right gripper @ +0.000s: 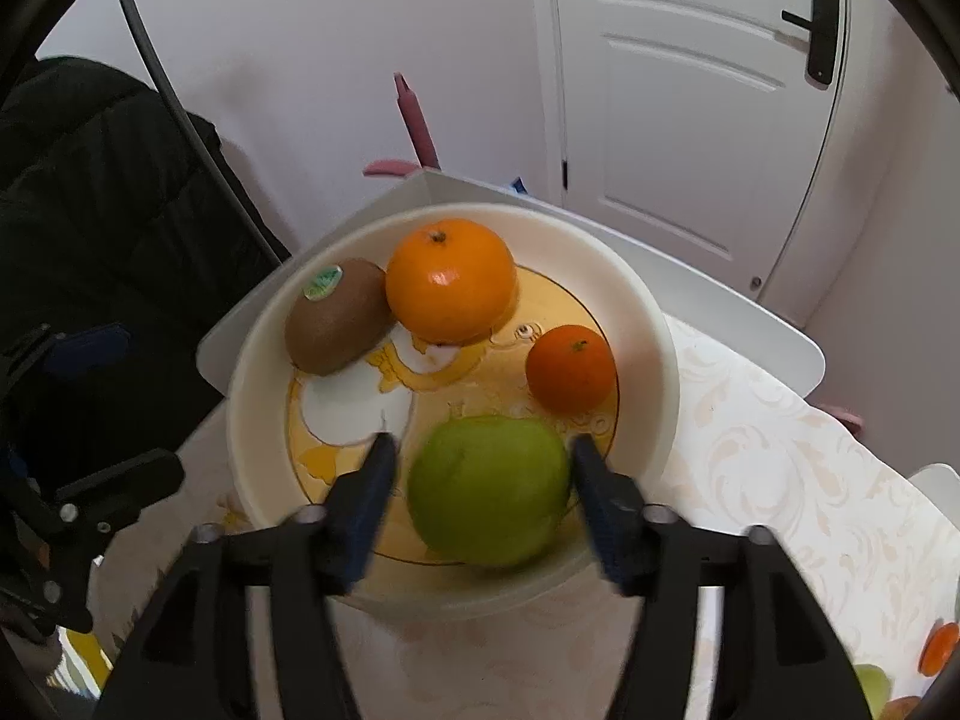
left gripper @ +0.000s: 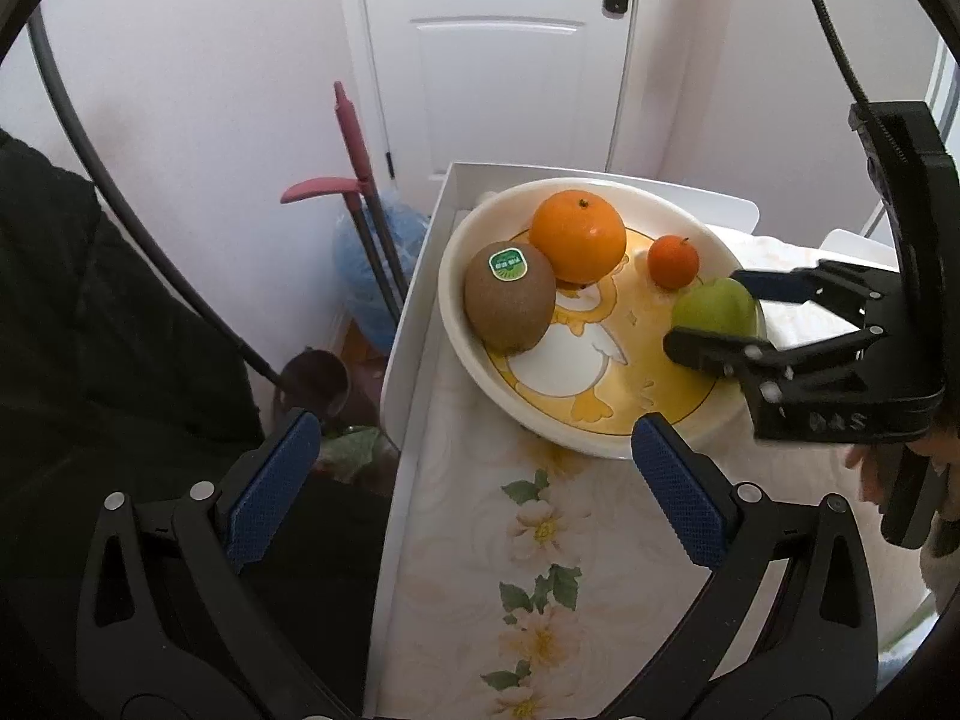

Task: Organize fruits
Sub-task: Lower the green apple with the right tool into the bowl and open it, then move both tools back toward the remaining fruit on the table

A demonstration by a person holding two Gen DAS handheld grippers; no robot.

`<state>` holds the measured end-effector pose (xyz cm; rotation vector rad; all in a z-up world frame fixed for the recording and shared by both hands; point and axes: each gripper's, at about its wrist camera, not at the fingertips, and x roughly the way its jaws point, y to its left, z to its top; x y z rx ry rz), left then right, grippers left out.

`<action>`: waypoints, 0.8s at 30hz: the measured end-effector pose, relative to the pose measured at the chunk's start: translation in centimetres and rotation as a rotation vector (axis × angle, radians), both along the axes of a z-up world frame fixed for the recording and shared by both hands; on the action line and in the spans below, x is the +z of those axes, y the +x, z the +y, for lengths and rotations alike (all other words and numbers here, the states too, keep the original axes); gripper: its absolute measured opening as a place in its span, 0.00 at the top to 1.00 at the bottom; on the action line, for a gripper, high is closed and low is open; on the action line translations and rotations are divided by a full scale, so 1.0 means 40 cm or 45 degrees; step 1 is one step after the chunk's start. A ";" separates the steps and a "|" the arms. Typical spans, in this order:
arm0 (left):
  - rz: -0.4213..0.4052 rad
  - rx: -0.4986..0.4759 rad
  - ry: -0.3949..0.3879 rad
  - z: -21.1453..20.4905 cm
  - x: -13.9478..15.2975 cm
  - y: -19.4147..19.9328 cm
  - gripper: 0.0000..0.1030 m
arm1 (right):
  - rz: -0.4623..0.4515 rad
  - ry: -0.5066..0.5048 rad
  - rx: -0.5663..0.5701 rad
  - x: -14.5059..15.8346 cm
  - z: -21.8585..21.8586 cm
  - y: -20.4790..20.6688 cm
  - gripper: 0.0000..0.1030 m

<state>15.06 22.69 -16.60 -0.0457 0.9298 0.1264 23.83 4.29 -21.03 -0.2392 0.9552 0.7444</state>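
A cream bowl point(right gripper: 663, 396) with a yellow cartoon duck printed inside is sitting at the far end of a white tray point(left gripper: 414, 312) lined with a floral cloth point(left gripper: 540, 540). Four fruits are lying in the bowl: a brown kiwi point(right gripper: 336, 318) with a green sticker, touching a large orange point(right gripper: 450, 285) beside it; a small tangerine point(right gripper: 571, 367) standing apart toward the right rim; and a green apple point(right gripper: 489, 489) resting on the near part of the bowl's floor.

The right gripper point(right gripper: 483, 501) is reaching into the bowl with its two fingers flanking the apple. In the right wrist view the left finger is standing clear of the fruit with a visible gap, while the right finger is sitting right at the apple's edge; the jaws are parted and not squeezing it. The picture is slightly blurred around the apple.

The left gripper point(left gripper: 474, 492) is hovering over the near end of the tray, its blue-padded fingers spread wide with nothing between them, short of the bowl's near rim.

Behind the tray, a white door point(left gripper: 498, 60), a pink-handled mop point(left gripper: 354, 138) and a blue bag point(left gripper: 384, 252) are standing against the wall. More fruit point(right gripper: 939, 648) is showing at the lower right edge of the right wrist view.
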 end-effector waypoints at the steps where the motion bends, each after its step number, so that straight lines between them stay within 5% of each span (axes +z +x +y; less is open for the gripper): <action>1: -0.001 -0.002 -0.002 -0.001 0.001 -0.001 0.00 | -0.005 0.015 -0.001 0.003 -0.002 -0.002 0.14; 24: -0.109 -0.054 -0.005 -0.011 0.145 -0.049 0.00 | -0.042 0.048 -0.154 0.126 -0.046 -0.075 0.11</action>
